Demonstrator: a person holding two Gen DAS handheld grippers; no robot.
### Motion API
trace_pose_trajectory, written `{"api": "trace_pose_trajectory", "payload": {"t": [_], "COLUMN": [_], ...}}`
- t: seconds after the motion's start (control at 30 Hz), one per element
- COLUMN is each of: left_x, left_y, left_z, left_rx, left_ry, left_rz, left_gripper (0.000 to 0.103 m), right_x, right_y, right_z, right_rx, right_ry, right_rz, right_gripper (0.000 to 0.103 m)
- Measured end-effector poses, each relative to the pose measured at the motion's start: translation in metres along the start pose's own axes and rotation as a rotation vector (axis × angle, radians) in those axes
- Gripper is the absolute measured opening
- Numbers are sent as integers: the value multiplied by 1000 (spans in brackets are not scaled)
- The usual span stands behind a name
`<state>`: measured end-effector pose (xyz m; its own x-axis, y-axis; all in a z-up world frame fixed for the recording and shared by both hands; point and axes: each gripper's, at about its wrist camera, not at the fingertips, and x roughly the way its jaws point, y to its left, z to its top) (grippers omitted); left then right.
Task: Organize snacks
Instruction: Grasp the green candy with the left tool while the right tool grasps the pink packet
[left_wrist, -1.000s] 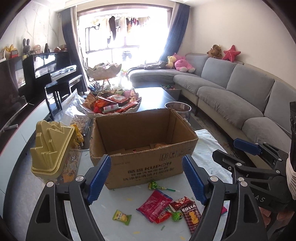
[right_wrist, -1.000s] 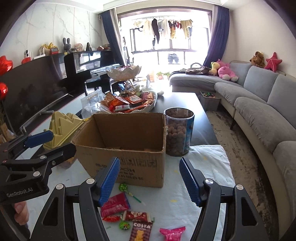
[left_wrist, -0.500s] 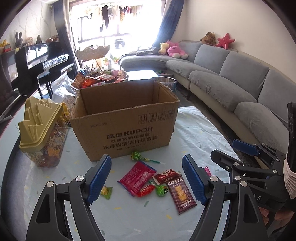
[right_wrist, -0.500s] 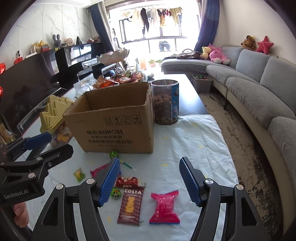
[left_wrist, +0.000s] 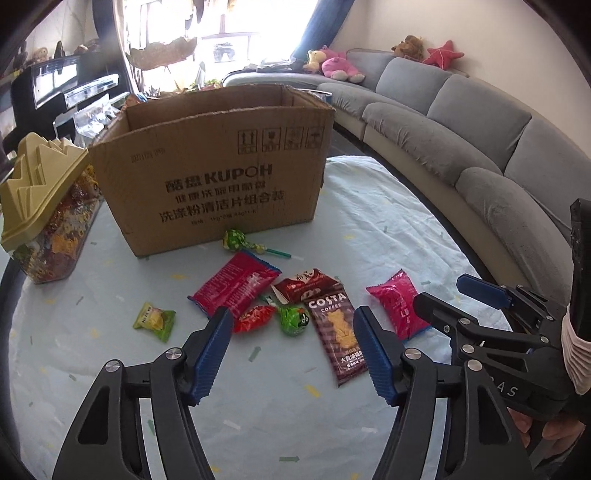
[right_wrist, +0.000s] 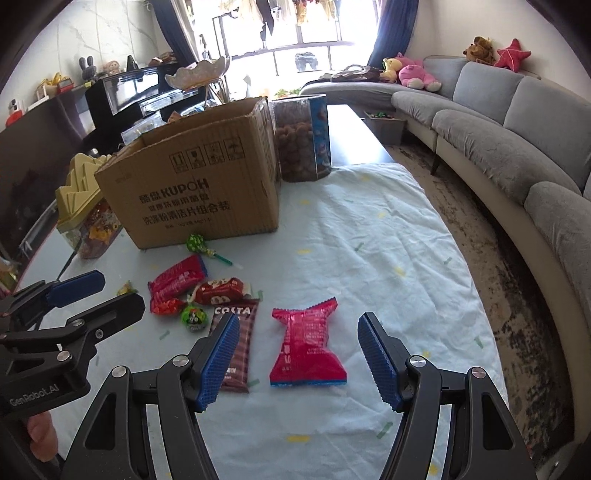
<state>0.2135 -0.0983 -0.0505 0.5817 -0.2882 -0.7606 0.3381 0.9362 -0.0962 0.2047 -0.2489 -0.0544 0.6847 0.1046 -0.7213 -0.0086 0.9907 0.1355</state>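
Observation:
Several snacks lie on the pale cloth in front of an open cardboard box (left_wrist: 221, 177): a green lollipop (left_wrist: 236, 240), a long red packet (left_wrist: 236, 288), a Costa packet (left_wrist: 338, 336), a round green candy (left_wrist: 293, 320) and a small red candy (left_wrist: 255, 317). My left gripper (left_wrist: 291, 319) hangs above the two candies. Its jaws are closing and nothing is pressed between them. My right gripper (right_wrist: 297, 321) stands open over a pink packet (right_wrist: 308, 350), not touching it. Each gripper shows at the edge of the other's view.
A snack jar with a yellow lid (left_wrist: 40, 206) stands left of the box. A clear canister of brown balls (right_wrist: 303, 140) is behind its right corner. A yellow-green candy (left_wrist: 153, 319) lies apart at the left. A grey sofa (right_wrist: 517, 147) curves past the table's right edge.
Both grippers have come down and tipped toward the tabletop, so the snacks now lie between their fingers. The left jaws stand narrower than before. The right jaws are unchanged.

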Motion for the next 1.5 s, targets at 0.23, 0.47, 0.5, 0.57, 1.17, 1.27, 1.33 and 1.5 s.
{"api": "trace_pose_trajectory", "payload": {"t": [0.23,0.47,0.5,0.57,1.17,1.27,1.33,1.5], "left_x": [25,47,50,55,80,82,82,78], "left_y": [-1,2,2,1,6,7,9,11], "left_z": [-11,-13,-13,-12,0,1,0,-3], "left_rx": [-32,-57,-59,-58,-86,-94,-97,-98], "left_ry": [75,126,130,138,159,160,162,155], "left_rz": [-36,-56,-54,-48,-34,-48,-52,-50], "left_gripper": [49,36,35,34,31,27,26,25], "right_x": [13,24,26,29,58,59,59,57], "right_y": [-5,-6,-6,-6,-14,-14,-14,-9], "right_z": [-14,-19,-19,-20,-14,-13,-12,-12], "right_rx": [21,23,23,23,63,64,61,52], "right_ry": [46,77,81,86,132,130,132,130], "right_rz": [1,1,3,6,19,15,21,20], "right_gripper": [67,67,67,67,60,53,46,39]}}
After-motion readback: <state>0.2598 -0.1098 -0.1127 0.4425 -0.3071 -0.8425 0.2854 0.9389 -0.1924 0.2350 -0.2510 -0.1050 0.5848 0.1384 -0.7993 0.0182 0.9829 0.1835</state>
